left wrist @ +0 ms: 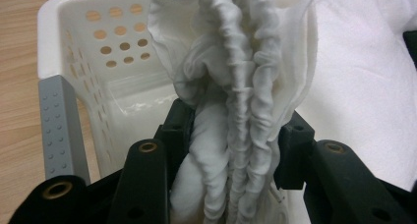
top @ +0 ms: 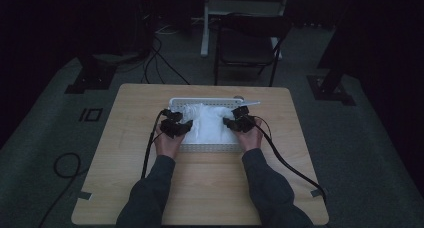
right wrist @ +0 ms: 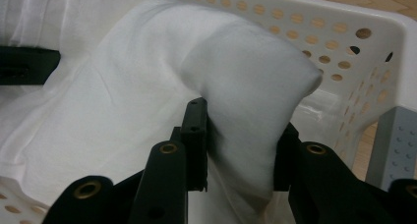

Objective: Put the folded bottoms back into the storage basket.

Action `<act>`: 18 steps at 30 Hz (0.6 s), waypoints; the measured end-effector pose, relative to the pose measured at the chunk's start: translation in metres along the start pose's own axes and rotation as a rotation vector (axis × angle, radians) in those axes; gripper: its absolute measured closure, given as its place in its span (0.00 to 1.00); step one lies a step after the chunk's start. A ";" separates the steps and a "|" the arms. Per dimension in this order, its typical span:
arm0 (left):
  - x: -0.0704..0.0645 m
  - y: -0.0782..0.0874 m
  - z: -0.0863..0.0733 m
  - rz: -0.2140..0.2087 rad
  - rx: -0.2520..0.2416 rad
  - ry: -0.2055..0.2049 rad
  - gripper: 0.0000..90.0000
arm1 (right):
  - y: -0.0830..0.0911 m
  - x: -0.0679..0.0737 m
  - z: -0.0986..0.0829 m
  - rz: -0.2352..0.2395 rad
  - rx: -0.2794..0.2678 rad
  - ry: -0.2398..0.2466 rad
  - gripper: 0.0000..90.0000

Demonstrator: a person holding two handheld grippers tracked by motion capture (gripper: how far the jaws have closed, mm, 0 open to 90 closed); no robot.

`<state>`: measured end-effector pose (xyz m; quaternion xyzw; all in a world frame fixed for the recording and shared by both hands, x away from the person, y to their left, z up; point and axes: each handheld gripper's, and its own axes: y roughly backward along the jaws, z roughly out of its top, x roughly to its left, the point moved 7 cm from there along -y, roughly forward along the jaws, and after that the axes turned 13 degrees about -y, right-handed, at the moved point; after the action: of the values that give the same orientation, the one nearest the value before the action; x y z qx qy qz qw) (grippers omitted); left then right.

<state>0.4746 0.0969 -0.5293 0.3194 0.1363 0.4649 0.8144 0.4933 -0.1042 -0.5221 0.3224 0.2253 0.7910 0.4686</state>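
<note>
At frame centre the white cloth (top: 207, 123) is pinched at opposite edges, jaws closed on bunched folds, by left gripper (top: 176, 128) and right gripper (top: 240, 123), apparently for lifting it evenly from the basket (top: 200, 102)

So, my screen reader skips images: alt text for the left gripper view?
The left gripper is shut on a gathered fold of white cloth, over a white perforated basket on a wooden table.

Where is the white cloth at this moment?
In the high view, the white cloth lies in the white basket at the table's middle, pinched between the left gripper and right gripper.
</note>
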 end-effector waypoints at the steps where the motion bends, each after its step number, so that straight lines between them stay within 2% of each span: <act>1: 0.000 0.000 0.000 0.001 0.001 -0.001 0.65 | 0.000 0.000 0.000 -0.001 0.000 0.000 0.77; 10: 0.000 -0.001 0.001 0.017 0.012 -0.013 0.63 | -0.002 0.000 0.001 -0.016 0.000 0.011 0.75; 13: 0.001 0.000 0.000 0.027 0.019 -0.015 0.60 | -0.001 -0.002 0.001 -0.036 0.000 0.010 0.68; 14: 0.002 0.000 0.000 0.033 0.021 -0.016 0.55 | -0.001 -0.004 0.002 -0.049 -0.002 0.005 0.62; 16: 0.005 0.002 -0.001 0.047 0.021 -0.013 0.51 | 0.000 -0.007 0.002 -0.055 0.000 -0.004 0.57; 18: 0.007 0.003 -0.001 0.053 0.016 -0.011 0.50 | 0.000 -0.008 0.002 -0.059 0.002 -0.006 0.55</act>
<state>0.4751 0.1043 -0.5278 0.3321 0.1272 0.4834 0.7999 0.4972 -0.1112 -0.5232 0.3183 0.2340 0.7757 0.4922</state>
